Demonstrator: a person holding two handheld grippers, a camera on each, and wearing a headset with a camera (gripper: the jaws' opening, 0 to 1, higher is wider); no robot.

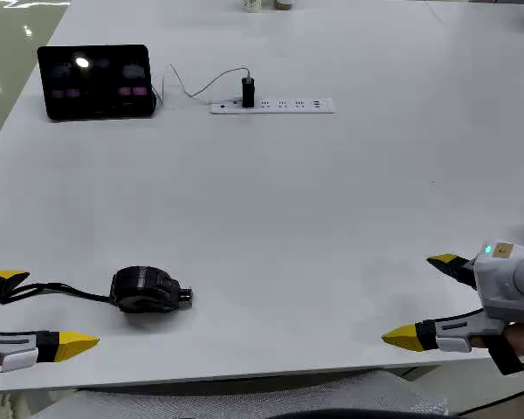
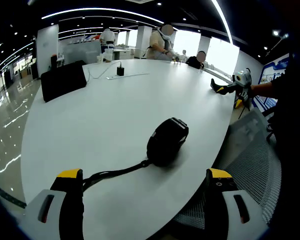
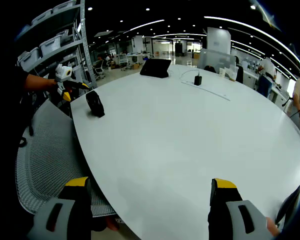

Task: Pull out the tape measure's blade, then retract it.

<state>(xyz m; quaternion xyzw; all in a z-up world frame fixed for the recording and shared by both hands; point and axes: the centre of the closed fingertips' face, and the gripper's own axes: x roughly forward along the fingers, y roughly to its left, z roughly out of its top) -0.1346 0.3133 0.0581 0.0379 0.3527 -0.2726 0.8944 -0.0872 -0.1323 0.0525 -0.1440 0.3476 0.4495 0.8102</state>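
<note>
A black tape measure (image 1: pixel 147 290) lies on the white table (image 1: pixel 271 201) near its front left edge, with a black wrist strap (image 1: pixel 52 289) trailing left. My left gripper (image 1: pixel 39 310) is open at the table's left front, its yellow fingertips (image 1: pixel 74 344) on either side of the strap's end. In the left gripper view the tape measure (image 2: pixel 167 141) sits just ahead of the open jaws. My right gripper (image 1: pixel 424 297) is open at the front right edge, holding nothing. In the right gripper view the tape measure (image 3: pixel 95 103) lies far off to the left.
A dark tablet (image 1: pixel 94 81) stands at the far left of the table. A white power strip (image 1: pixel 272 106) with a black plug and thin cable lies behind the middle. A grey mesh chair (image 1: pixel 244 400) sits below the front edge. People stand at the far end.
</note>
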